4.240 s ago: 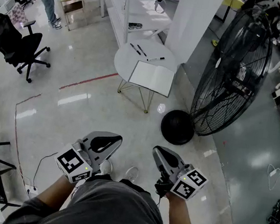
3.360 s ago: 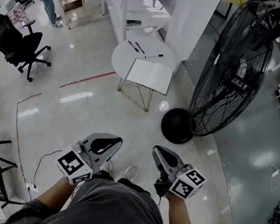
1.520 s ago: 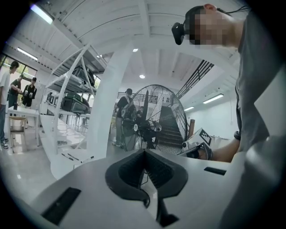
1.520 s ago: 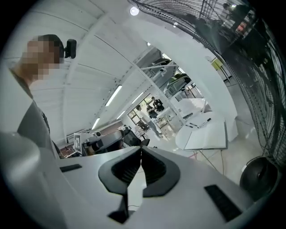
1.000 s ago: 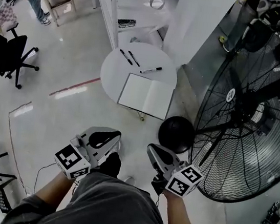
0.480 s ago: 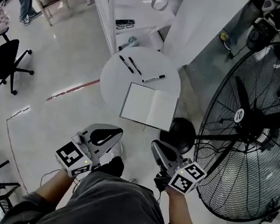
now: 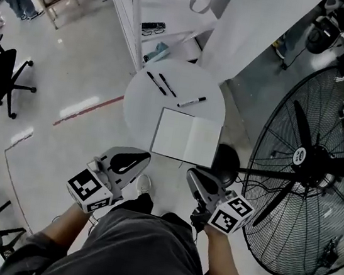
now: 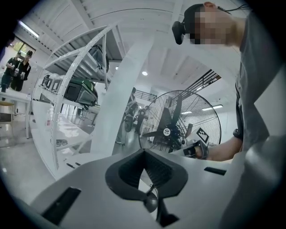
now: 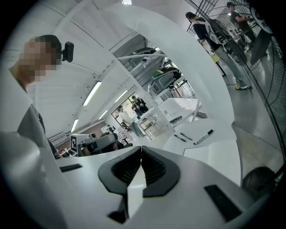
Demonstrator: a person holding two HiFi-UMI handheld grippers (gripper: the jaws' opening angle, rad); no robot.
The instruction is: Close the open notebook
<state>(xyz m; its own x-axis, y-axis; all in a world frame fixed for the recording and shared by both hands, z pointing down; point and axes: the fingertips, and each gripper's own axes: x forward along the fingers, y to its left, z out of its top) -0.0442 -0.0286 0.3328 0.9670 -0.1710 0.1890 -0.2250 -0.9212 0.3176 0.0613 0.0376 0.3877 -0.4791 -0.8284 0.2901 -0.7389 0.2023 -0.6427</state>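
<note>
The left tongs (image 7: 139, 157) and the right tongs (image 7: 193, 175) hang side by side in front of the person's waist. Both have their jaws closed together with nothing between them, and both are short of the bench (image 7: 139, 107). Just beyond them the notebook (image 7: 186, 137) lies open and flat at the near right edge of the round white bench. Farther on lie a black pen (image 7: 156, 82), a second pen (image 7: 167, 85) and a marker (image 7: 191, 101). A large fan (image 7: 308, 165) stands at the right.
</note>
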